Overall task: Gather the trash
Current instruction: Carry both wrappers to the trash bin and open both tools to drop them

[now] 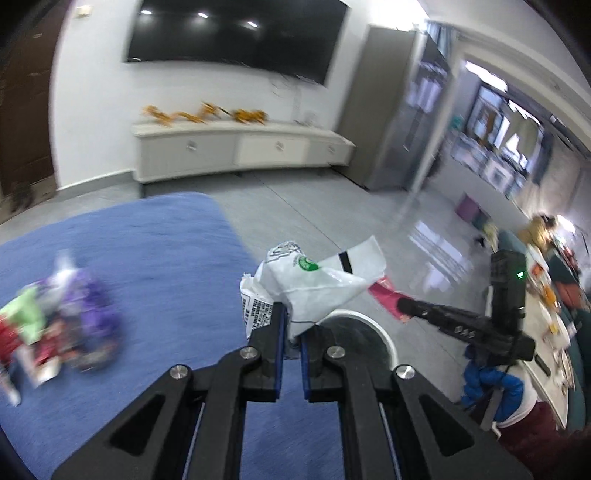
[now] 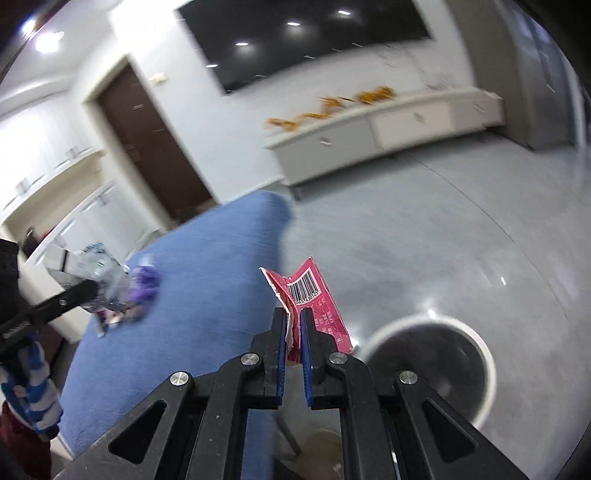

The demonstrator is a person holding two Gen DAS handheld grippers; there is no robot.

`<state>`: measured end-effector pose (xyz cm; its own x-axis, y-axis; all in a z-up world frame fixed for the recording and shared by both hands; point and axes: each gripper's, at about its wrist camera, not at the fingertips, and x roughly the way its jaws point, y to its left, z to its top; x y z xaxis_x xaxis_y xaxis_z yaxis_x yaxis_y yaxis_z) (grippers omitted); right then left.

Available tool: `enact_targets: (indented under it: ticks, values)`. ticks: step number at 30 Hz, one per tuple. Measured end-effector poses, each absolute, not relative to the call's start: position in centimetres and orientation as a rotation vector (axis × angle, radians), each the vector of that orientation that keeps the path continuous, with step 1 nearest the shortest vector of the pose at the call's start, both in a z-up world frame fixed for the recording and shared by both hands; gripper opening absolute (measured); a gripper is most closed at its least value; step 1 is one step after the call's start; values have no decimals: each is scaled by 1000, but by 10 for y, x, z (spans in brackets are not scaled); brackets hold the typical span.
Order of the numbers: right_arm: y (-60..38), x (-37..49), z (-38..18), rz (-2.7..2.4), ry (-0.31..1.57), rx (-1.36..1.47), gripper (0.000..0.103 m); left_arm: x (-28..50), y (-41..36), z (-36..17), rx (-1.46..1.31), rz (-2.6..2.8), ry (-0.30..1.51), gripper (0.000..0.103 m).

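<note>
My left gripper (image 1: 291,317) is shut on a crumpled white wrapper (image 1: 314,284) with a green logo, held above the rim of a white round bin (image 1: 376,332). My right gripper (image 2: 293,317) is shut on a red wrapper (image 2: 314,299) with a barcode, held just left of the same bin (image 2: 484,354), whose inside is dark. In the left wrist view the right gripper (image 1: 402,306) comes in from the right with the red wrapper (image 1: 386,295). In the right wrist view the left gripper (image 2: 92,288) shows at left with its white wrapper (image 2: 88,269).
A pile of purple, green and red wrappers (image 1: 59,314) lies on the blue cloth-covered table (image 1: 166,258); it also shows in the right wrist view (image 2: 140,291). Beyond are grey floor (image 2: 443,221), a low white cabinet (image 1: 240,147), a wall TV (image 1: 240,33) and a brown door (image 2: 155,147).
</note>
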<state>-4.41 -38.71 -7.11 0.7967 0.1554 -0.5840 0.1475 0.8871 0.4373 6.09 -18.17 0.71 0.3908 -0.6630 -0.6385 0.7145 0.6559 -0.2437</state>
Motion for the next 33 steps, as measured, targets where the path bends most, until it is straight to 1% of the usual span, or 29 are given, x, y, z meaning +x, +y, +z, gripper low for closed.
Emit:
enact_targets:
  ticks: [8, 14, 15, 17, 18, 19, 25, 33]
  values:
    - [-447, -58, -140, -137, 762, 645, 8, 65, -306, -35, 186, -1009, 911, 7]
    - [-477, -60, -176, -186, 821, 701, 12, 72, -360, -64, 219, -1050, 985, 8]
    - [-481, -59, -182, -197, 832, 704, 18, 73, -366, -68, 219, -1059, 996, 8]
    - [-485, -59, -190, -220, 848, 713, 33, 75, -379, -76, 213, -1076, 1027, 8]
    - [-486, -60, -193, -228, 851, 723, 38, 77, -381, -79, 207, -1082, 1038, 9]
    - [-489, -61, -198, -235, 854, 733, 39, 78, -386, -83, 199, -1090, 1054, 9]
    - [-497, -80, -199, -284, 848, 758, 40, 84, -407, -99, 175, -1117, 1118, 10]
    - [-503, -105, -184, -346, 819, 756, 41, 76, -416, -102, 161, -1139, 1140, 10]
